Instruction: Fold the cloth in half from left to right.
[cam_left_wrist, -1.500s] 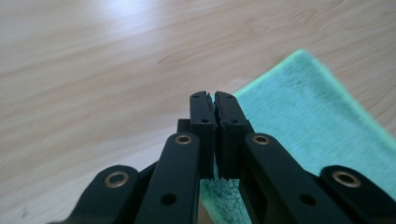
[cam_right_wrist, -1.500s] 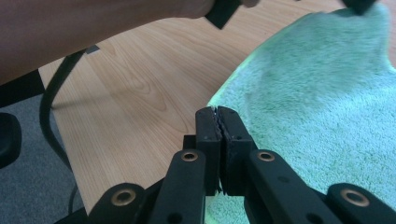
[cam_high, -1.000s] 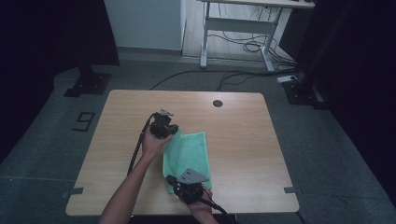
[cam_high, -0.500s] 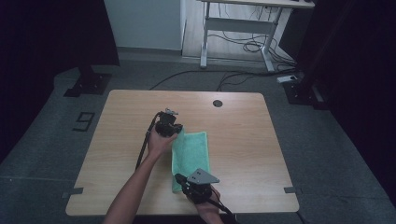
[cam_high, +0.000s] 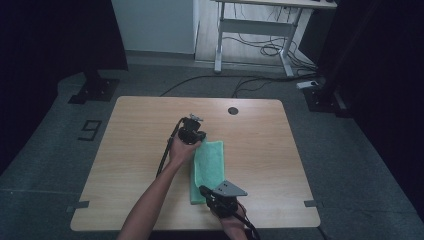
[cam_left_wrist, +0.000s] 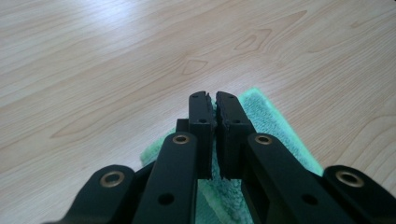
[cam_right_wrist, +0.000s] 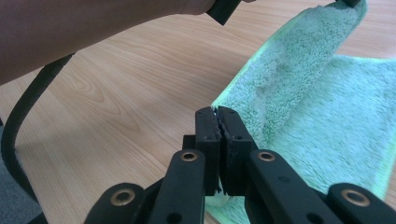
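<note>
A green towel (cam_high: 211, 162) lies on the wooden table (cam_high: 140, 130), its long side running away from me. My left gripper (cam_high: 196, 139) is at the towel's far left corner and my right gripper (cam_high: 206, 191) at its near left corner. In the left gripper view the left gripper (cam_left_wrist: 213, 95) is shut with green towel (cam_left_wrist: 275, 126) pinched between the jaws. In the right gripper view the right gripper (cam_right_wrist: 216, 111) is shut on the towel's edge, and the towel (cam_right_wrist: 327, 116) rises as a lifted flap over the flat part.
A round cable hole (cam_high: 233, 110) sits near the table's far edge. The left gripper's black cable (cam_high: 165, 155) trails along the forearm. Beyond the table stand a desk frame (cam_high: 250, 30) and floor cables (cam_high: 260, 82). Bare wood lies left and right of the towel.
Both grippers have moved to the right with the towel's left edge in them. The towel looks narrower as that edge comes over the rest.
</note>
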